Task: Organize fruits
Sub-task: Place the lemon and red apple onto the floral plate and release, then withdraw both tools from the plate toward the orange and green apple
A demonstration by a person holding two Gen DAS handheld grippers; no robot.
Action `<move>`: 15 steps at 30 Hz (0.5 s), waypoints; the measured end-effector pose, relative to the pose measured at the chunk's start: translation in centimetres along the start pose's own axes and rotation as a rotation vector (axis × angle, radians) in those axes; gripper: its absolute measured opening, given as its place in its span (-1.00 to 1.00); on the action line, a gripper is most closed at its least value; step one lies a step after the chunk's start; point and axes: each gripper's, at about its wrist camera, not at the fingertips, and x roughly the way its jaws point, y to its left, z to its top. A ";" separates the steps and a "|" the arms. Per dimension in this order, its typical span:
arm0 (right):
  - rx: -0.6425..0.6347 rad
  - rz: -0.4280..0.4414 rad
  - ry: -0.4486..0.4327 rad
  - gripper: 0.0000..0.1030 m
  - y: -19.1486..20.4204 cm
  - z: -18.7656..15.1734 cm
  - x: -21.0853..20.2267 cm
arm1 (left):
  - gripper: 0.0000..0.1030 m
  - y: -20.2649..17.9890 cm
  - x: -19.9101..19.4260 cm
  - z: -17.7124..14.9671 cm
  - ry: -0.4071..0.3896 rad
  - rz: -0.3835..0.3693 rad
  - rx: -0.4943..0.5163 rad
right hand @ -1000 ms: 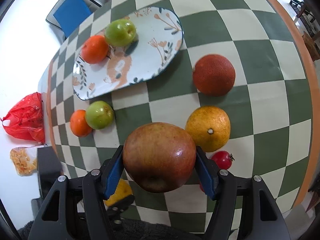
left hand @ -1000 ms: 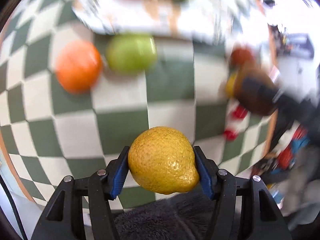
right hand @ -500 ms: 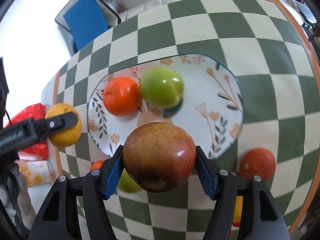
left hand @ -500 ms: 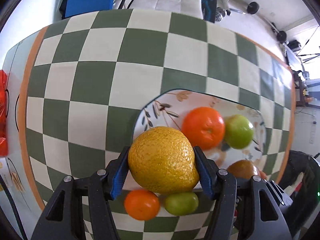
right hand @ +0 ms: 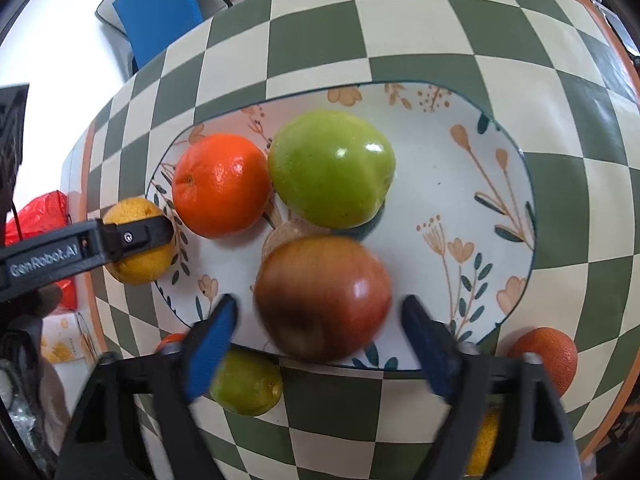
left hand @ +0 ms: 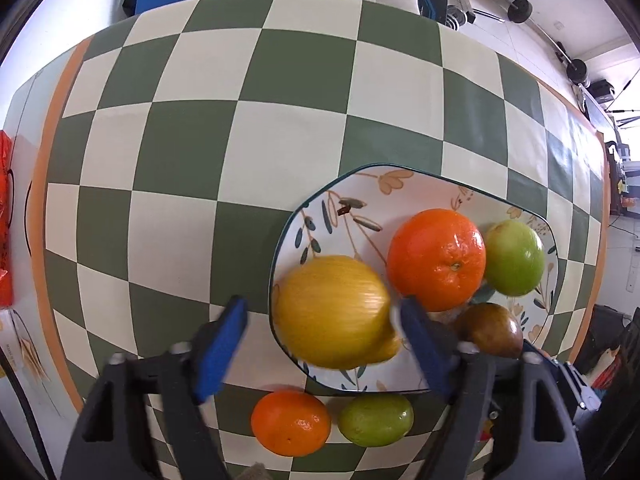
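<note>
left tool (left hand: 320,328): just spread apart, lemon (left hand: 334,312) loose between pads, over plate (left hand: 400,184)
right tool (right hand: 320,336): just spread apart, red apple (right hand: 324,298) released onto plate

Both my wrist cams sit close above the checkered tabletop (left hand: 248,128), looking almost straight down along blue fingers (left hand: 218,354). Left view hangs over the floral plate's (left hand: 384,184) left end; right view over its near edge, tilted slightly forward. Shared: plate (right hand: 460,184), orange (left hand: 438,258) (right hand: 222,184), green apple (left hand: 514,262) (right hand: 332,168). Left gripper (right hand: 132,236) shows in the right view's left side.
</note>
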 end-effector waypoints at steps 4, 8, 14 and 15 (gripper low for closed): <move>-0.002 -0.058 -0.022 0.85 -0.6 -0.1 -1.1 | 0.76 -0.1 -0.8 -0.8 -0.028 0.024 0.010; -0.002 -0.116 -0.055 0.90 -1.3 -0.4 -2.4 | 0.76 -0.4 -1.7 -2.2 -0.070 0.053 0.012; -0.029 -0.166 -0.121 0.90 -1.7 -1.6 -5.1 | 0.76 -1.6 -3.8 -5.1 -0.160 0.101 0.026; -0.031 -0.171 -0.134 0.90 -1.7 -1.9 -5.6 | 0.76 -1.8 -4.4 -5.7 -0.179 0.105 0.030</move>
